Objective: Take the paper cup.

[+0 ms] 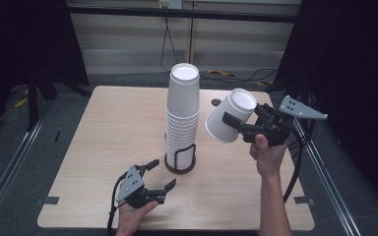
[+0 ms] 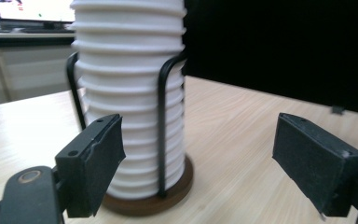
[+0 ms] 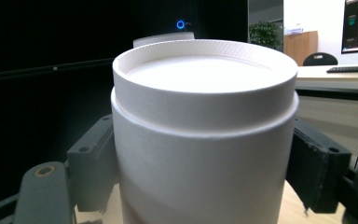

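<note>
The right claw [image 1: 236,124], raised beside the stack, pinches a tilted white paper cup [image 1: 229,115]; the left claw [image 1: 158,174] rests spread on the desk [image 1: 108,132].

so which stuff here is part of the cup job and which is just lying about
In the job:
- single paper cup, clamped in the right gripper
- stack of cups
- wire holder
- left gripper, open

Lying about:
- yellow object on the floor
- wall cables

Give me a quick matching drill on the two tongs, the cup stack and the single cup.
1 left tongs
2 right tongs
3 stack of paper cups
4 single paper cup

a upside down in a wire holder
b open, low over the table
c tilted, held in the air
d clamped on a cup

Pairs: 1-b, 2-d, 3-a, 4-c
</note>
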Demonstrator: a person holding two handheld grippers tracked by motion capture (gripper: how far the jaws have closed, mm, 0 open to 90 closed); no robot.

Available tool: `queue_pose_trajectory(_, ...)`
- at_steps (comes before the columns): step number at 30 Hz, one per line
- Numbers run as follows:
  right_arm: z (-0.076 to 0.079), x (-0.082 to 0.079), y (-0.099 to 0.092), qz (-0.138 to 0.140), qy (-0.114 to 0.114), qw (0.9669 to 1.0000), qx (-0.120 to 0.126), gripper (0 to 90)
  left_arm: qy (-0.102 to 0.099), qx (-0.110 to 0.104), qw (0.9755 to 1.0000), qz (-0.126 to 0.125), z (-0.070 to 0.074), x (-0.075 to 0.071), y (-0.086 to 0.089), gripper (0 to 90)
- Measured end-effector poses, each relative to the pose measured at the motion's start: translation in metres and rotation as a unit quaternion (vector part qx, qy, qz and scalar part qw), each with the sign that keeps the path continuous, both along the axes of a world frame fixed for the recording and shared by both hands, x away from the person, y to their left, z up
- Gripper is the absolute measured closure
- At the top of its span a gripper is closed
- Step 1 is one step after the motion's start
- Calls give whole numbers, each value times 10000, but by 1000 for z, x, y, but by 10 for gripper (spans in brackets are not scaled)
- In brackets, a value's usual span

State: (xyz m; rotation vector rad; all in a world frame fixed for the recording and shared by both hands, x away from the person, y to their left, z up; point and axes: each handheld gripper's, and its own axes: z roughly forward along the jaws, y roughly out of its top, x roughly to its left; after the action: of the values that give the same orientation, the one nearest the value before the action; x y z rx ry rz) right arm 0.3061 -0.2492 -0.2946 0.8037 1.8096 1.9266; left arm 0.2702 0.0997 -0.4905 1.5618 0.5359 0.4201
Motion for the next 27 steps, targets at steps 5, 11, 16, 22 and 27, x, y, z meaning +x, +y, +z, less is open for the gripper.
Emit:
queue_pose_trajectory(5,-14,-2,0,43,95,9999,-15,211,-64,166,9997,-144,8,1,-6,164)
queue_pose_trajectory(11,-27,-5,3,118,203,9997,-52,212,-60,112,9997,-221,16,4,-10,166)
queue_pose_trajectory(16,-41,-9,8,220,269,9994,3,211,-111,137,9993,-322,28,4,-14,166)
queue_pose_trajectory(22,-54,-12,13,300,348,9989,-3,211,-42,129,9985,-532,32,10,-18,155)
queue_pose_trajectory(27,-63,-12,15,358,417,9985,2,212,-83,158,9980,-607,35,9,-21,155)
